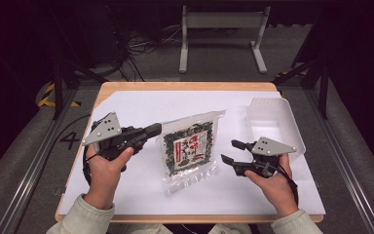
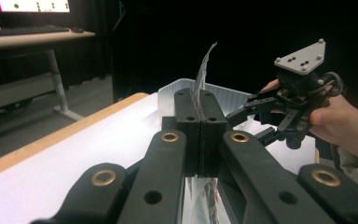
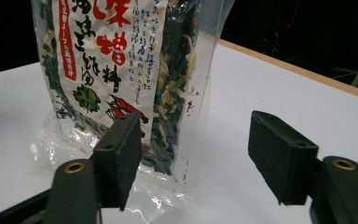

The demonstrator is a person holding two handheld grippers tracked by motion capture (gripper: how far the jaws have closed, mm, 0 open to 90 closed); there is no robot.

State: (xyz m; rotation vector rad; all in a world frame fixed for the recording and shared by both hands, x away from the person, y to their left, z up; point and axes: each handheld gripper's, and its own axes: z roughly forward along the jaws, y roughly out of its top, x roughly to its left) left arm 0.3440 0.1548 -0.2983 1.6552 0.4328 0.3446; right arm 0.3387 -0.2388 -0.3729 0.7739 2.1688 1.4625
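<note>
- The left gripper (image 1: 152, 130) has its fingers closed on the edge of the seaweed packet (image 1: 191, 148), lifting it partly off the tabletop (image 1: 126, 109).
- The right gripper (image 1: 233, 151) is wide open, holding nothing.
- The packet is not yet in the clear container (image 1: 271, 119).

Clear bag (image 3: 121, 70) of dried dark green flakes carries a white label (image 1: 191, 146) with Japanese print: big red characters down the middle, first looks like 味噌, rest uncertain. Blue vertical lines of small characters beside them, not legible. Red strip (image 3: 67, 51) at label's left edge with white characters, too small to read. Floor mat (image 1: 70, 140) left of the table: black numeral "4". Yellow-black hazard stripes (image 1: 46, 95) on the floor further back, no text.
</note>
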